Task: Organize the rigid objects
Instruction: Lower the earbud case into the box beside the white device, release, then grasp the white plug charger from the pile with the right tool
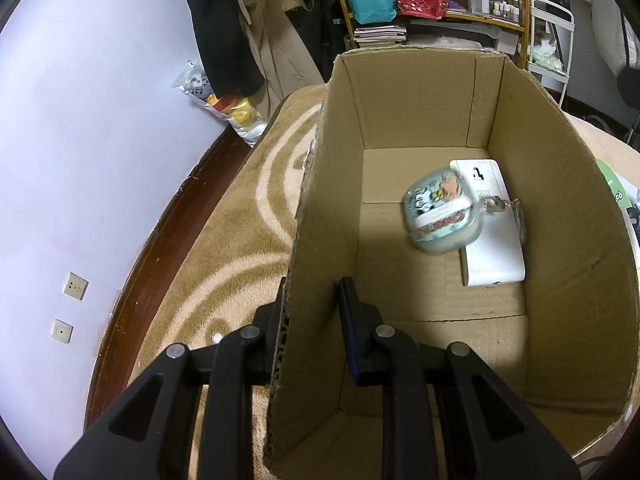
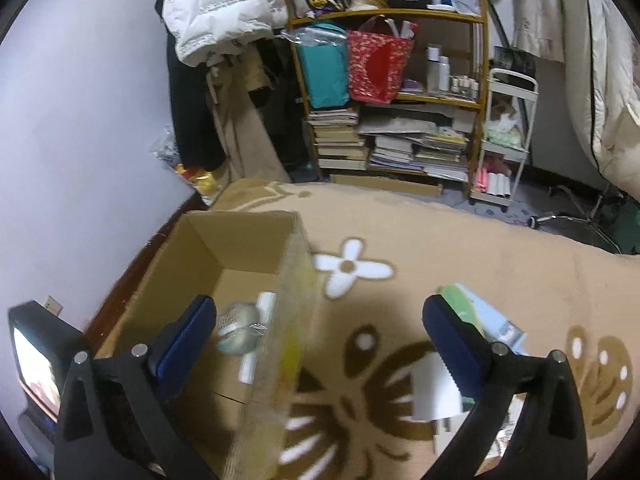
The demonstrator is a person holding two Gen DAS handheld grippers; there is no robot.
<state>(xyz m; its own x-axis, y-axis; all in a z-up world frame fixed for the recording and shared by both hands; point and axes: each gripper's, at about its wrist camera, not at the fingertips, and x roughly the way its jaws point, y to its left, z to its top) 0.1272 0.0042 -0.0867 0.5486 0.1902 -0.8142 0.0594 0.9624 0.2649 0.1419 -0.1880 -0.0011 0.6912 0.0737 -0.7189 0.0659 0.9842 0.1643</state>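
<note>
An open cardboard box point(image 1: 560, 208) stands on a tan patterned blanket point(image 1: 240, 216). My left gripper point(image 1: 313, 300) straddles the box's left wall, one finger outside and one inside, shut on the wall. On the box floor a rounded clear case with cartoon print point(image 1: 438, 214) and a key ring looks blurred, resting partly on a flat white box point(image 1: 496, 256). In the right wrist view my right gripper point(image 2: 319, 307) hangs open above the box's right wall point(image 2: 280, 352), with nothing between its fingers. The case point(image 2: 238, 330) shows below its left finger.
To the right of the box, a green and blue booklet point(image 2: 476, 316) and white paper point(image 2: 434, 388) lie on the blanket. A lit screen point(image 2: 36, 368) stands at the left. Behind are a crowded bookshelf point(image 2: 392, 136), a white cart point(image 2: 504, 148), hanging coats and the wall.
</note>
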